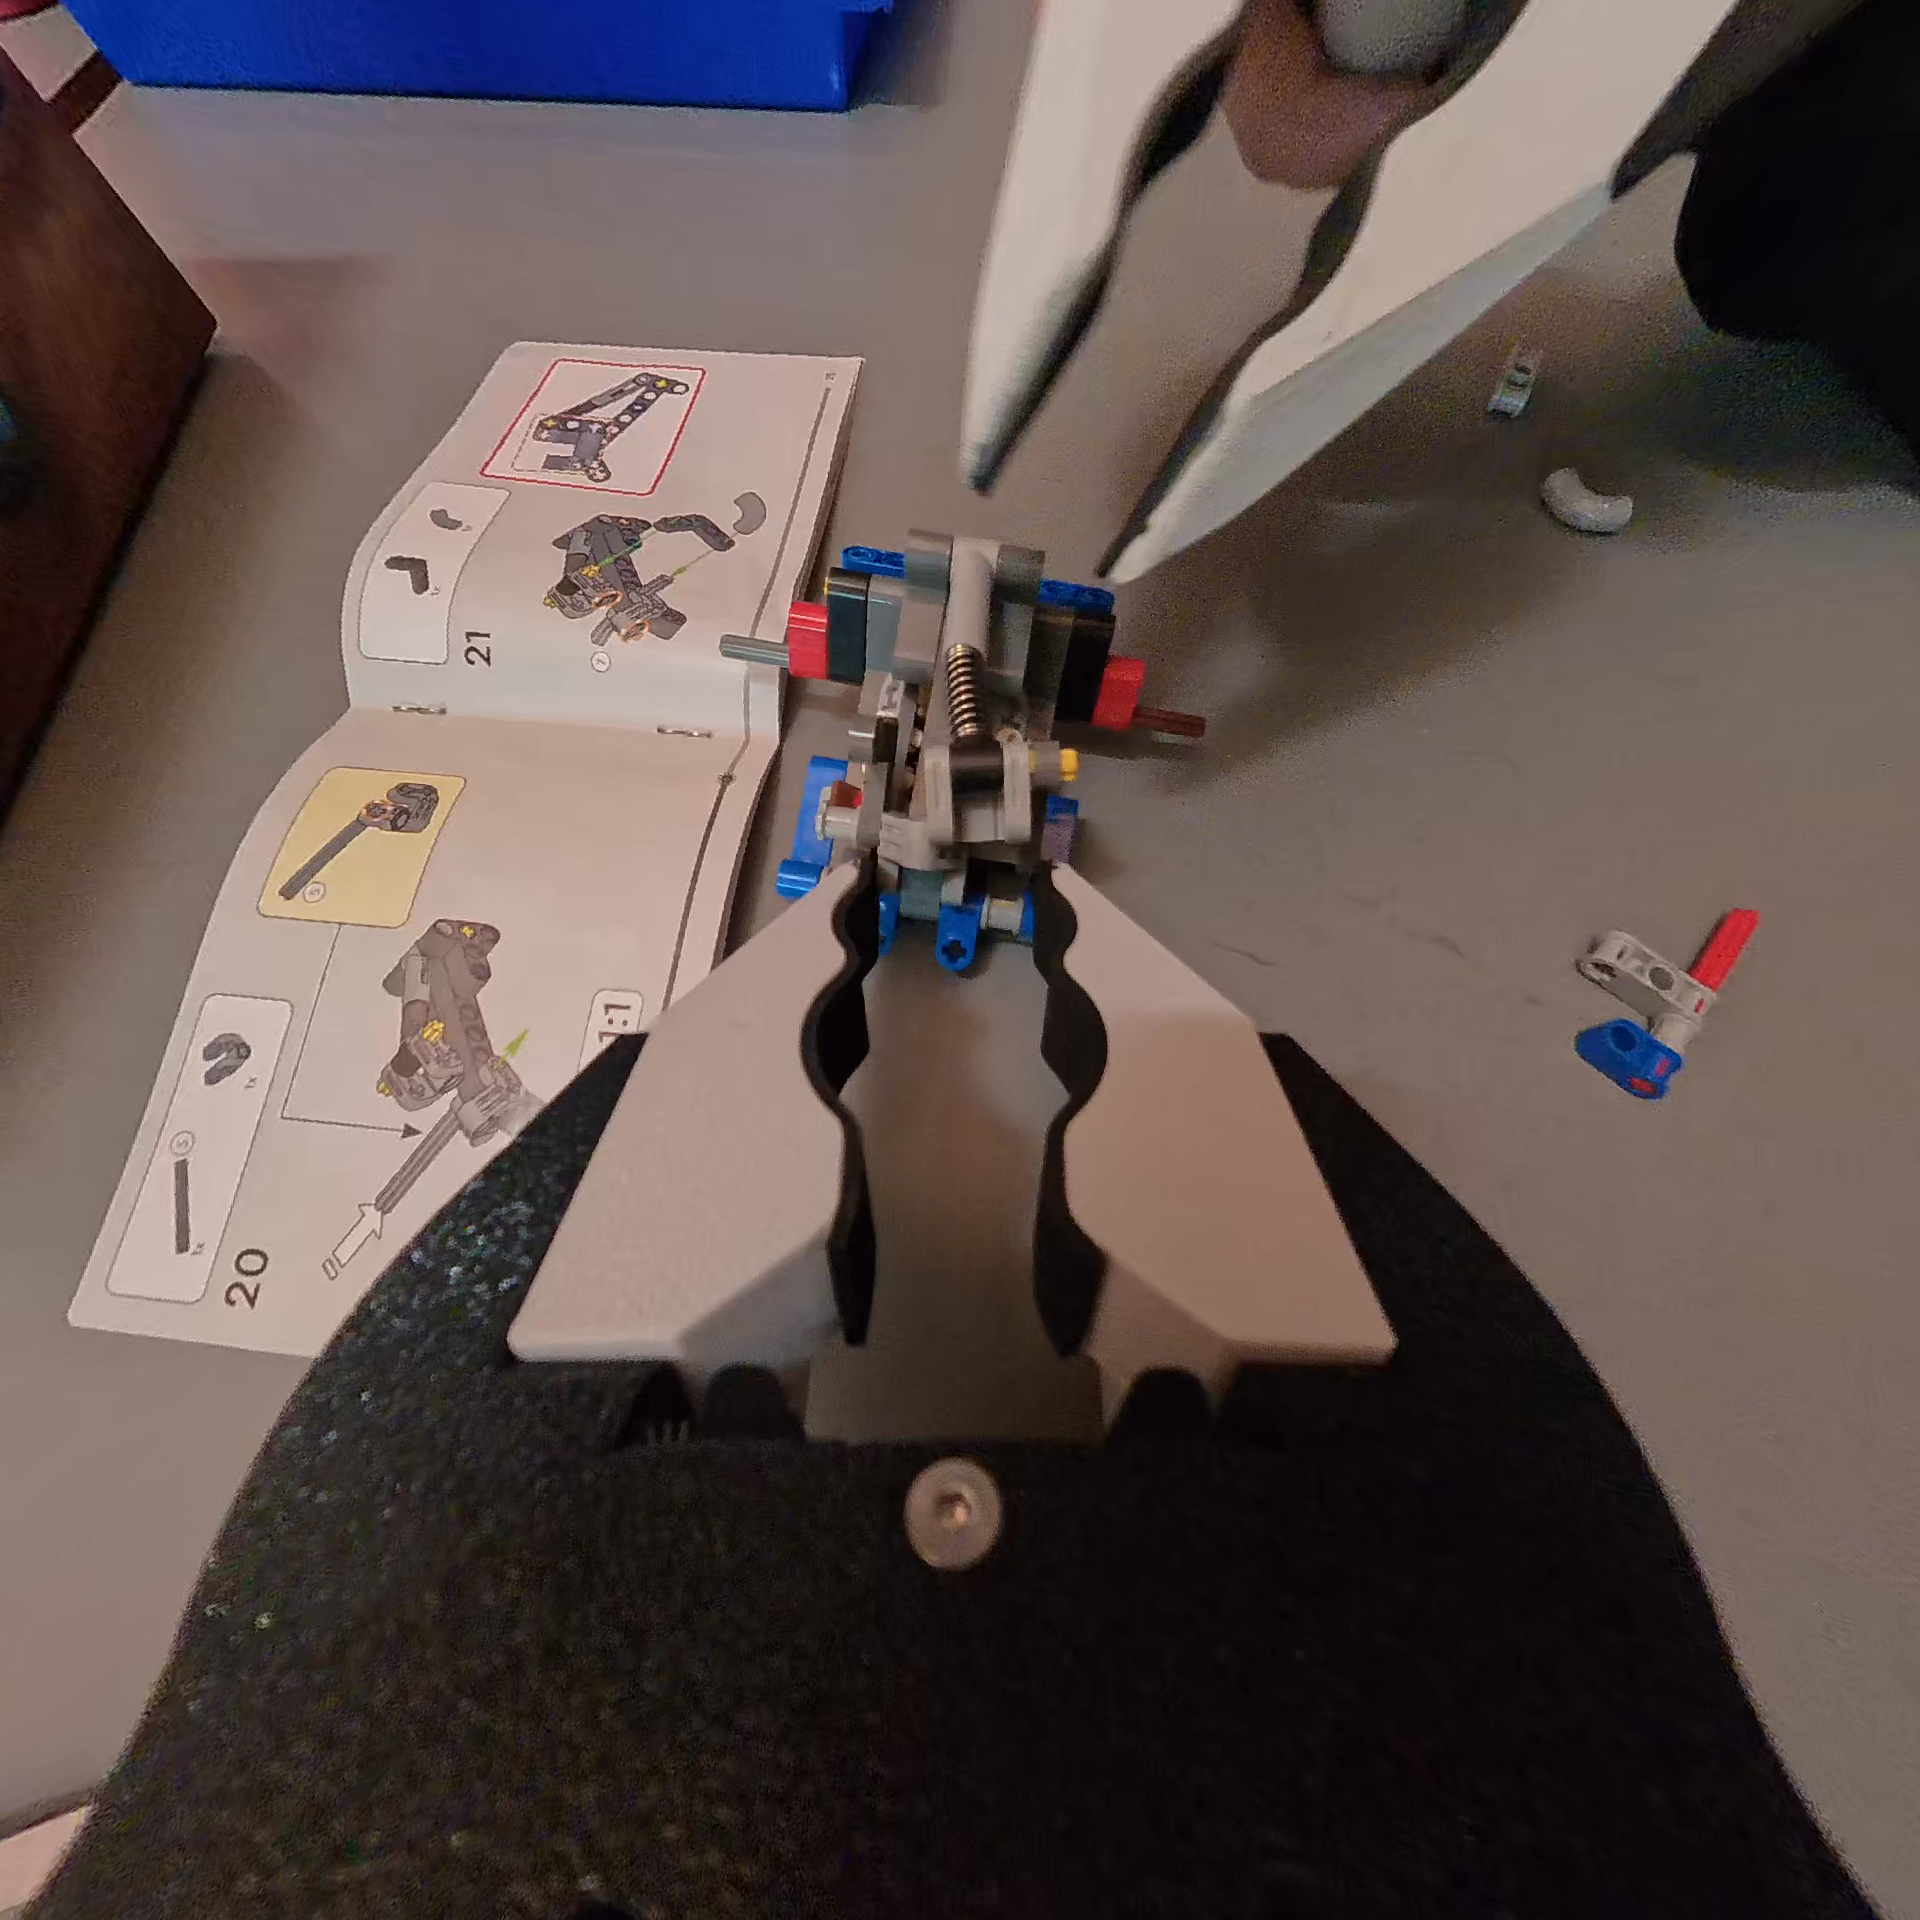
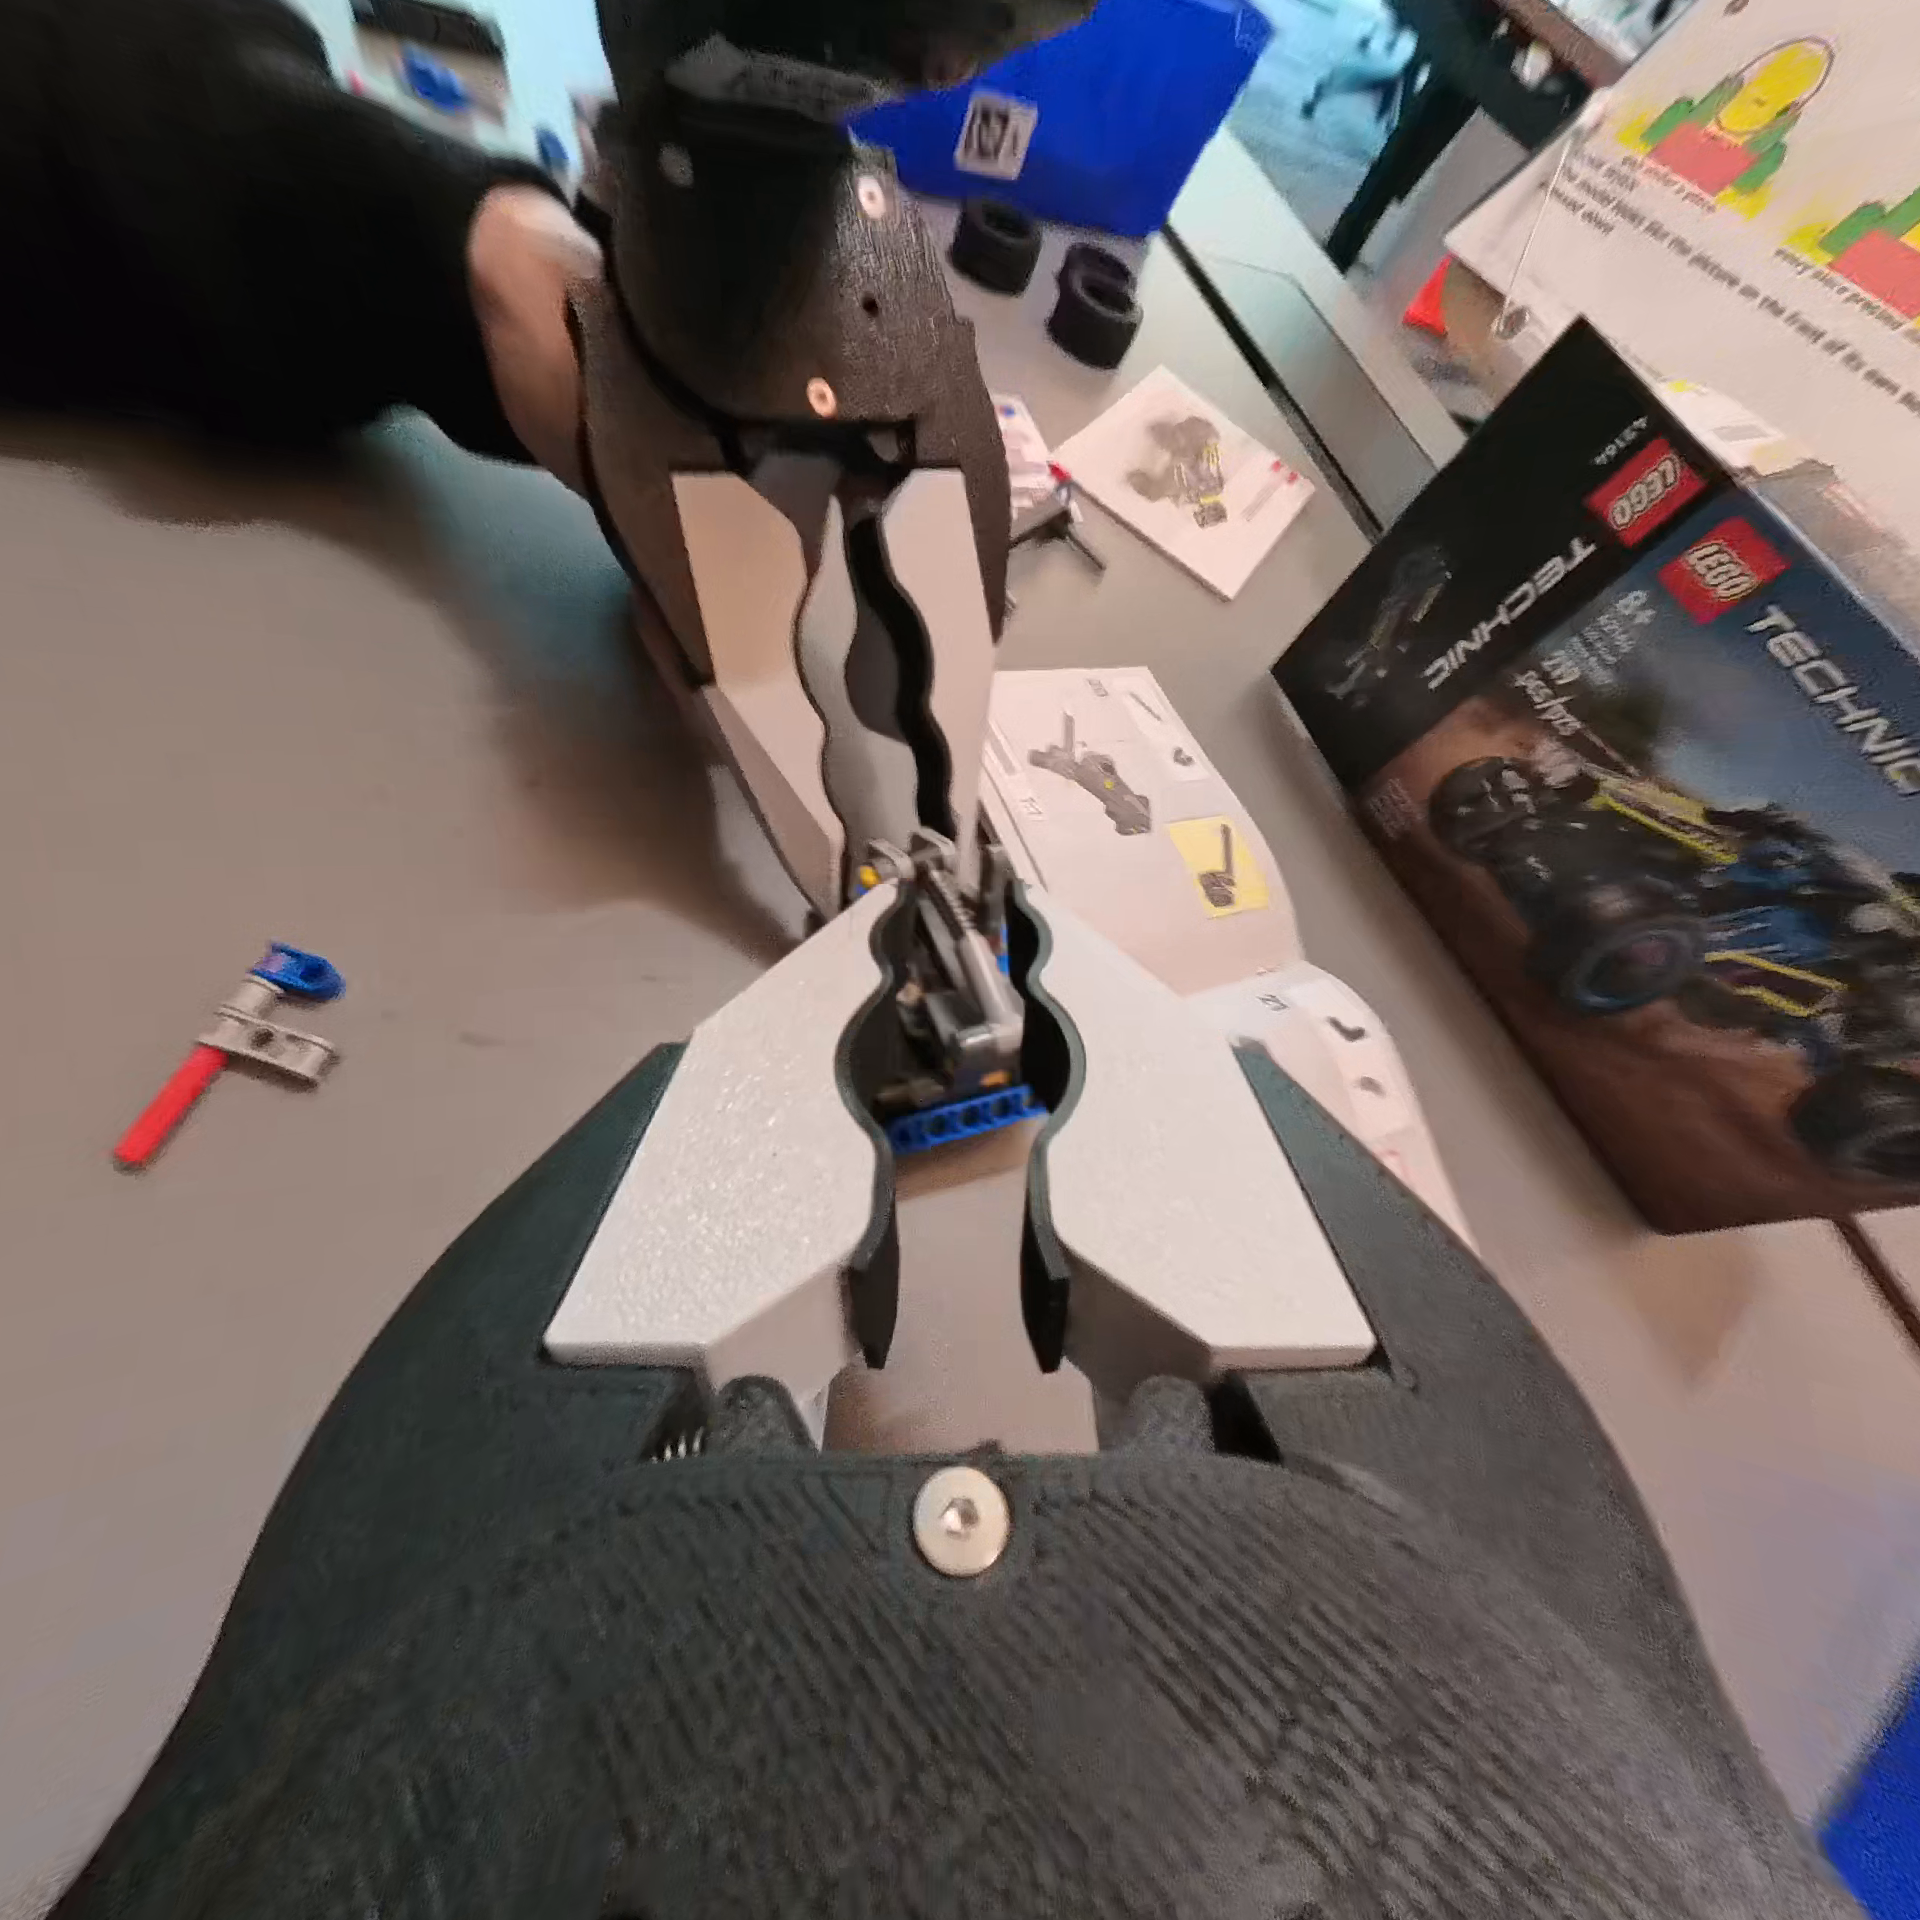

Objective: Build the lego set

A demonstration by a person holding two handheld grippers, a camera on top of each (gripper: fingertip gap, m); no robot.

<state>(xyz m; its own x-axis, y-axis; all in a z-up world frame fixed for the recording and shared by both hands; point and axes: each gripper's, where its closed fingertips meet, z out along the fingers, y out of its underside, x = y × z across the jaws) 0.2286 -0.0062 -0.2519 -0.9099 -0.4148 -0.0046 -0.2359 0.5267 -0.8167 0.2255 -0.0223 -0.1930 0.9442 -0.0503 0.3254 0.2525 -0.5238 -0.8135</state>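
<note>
The brick model (image 1: pixel 951 727), a grey, blue, black and red assembly with a metal spring, is seen on the grey table (image 1: pixel 1455 790) just beside the open instruction booklet (image 1: pixel 540 790), and its near end is clamped between the fingertips of the left gripper (image 1: pixel 951 883). The right gripper (image 2: pixel 954 914) is held partly open above the model's far end; whether its pads touch the model cannot be told. A small grey, blue and red piece (image 1: pixel 1662 997) is left well apart, and a printed box (image 2: pixel 1621 790) is stood beyond the booklet.
</note>
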